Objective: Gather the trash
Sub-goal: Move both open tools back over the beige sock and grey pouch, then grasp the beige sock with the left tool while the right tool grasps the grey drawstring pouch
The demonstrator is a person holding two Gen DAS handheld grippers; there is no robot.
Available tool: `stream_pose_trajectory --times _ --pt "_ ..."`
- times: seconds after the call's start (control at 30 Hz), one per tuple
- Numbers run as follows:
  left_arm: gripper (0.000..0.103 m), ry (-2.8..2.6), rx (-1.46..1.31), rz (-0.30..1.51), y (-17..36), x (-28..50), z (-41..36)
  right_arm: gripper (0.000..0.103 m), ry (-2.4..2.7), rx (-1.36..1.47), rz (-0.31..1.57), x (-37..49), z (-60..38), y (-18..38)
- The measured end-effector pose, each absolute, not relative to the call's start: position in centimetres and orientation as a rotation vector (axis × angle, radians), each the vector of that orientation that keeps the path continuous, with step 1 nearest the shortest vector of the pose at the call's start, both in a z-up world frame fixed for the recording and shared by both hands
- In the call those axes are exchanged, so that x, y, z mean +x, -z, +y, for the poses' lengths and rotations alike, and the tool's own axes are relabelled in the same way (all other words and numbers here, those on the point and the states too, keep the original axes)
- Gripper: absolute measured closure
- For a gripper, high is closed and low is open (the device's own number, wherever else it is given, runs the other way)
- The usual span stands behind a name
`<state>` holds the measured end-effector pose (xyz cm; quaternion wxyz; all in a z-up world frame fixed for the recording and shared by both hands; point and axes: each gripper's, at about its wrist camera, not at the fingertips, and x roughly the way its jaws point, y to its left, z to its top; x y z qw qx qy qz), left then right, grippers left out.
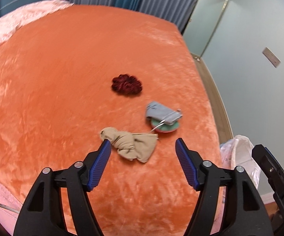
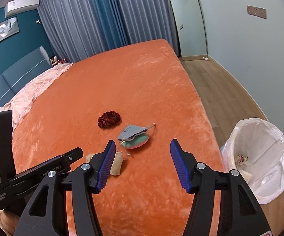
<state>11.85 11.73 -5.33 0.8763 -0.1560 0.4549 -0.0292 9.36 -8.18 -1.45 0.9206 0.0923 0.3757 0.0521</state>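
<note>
— Orange plush blanket (image 2: 122, 82) covers the whole bed, blue curtains (image 2: 94, 19) behind it, wood floor at 3 o'clock. See the 3 bits of trash?

— Yes: beige rag (image 1: 131, 144), grey pouch (image 1: 162, 114) at its 1 o'clock, dark red scrunchie (image 1: 126, 86) at 12. Lined bin (image 2: 260, 157) stands off the bed's edge.

— Left gripper (image 1: 143, 144) is spread wide, nothing held, rag just at its left finger. Right gripper (image 2: 143, 146) is wide too, empty.

— My worry: the pouch's cord lies touching the rag, so lifting 1 might drag the other. Deep pile could also snag a fingertip.

Both wrist views overlook the bed (image 1: 63, 59) closely.
</note>
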Motion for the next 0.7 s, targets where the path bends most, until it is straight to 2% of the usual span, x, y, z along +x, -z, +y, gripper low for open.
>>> stream_pose_trajectory --times 0.37,0.6,0.7 --pt "0.037 0.027 -0.502 1.115 12.4 15.8 12.8 0.047 -0.141 0.185 0.864 13.5 -6.0 5.6" --pt "0.038 0.007 -0.617 1.157 15.3 18.0 13.2 0.047 -0.143 0.194 0.908 16.5 -5.6 7.8" --pt "0.045 0.001 -0.667 1.15 15.8 18.4 13.9 0.047 -0.144 0.212 0.929 18.0 -5.4 8.9"
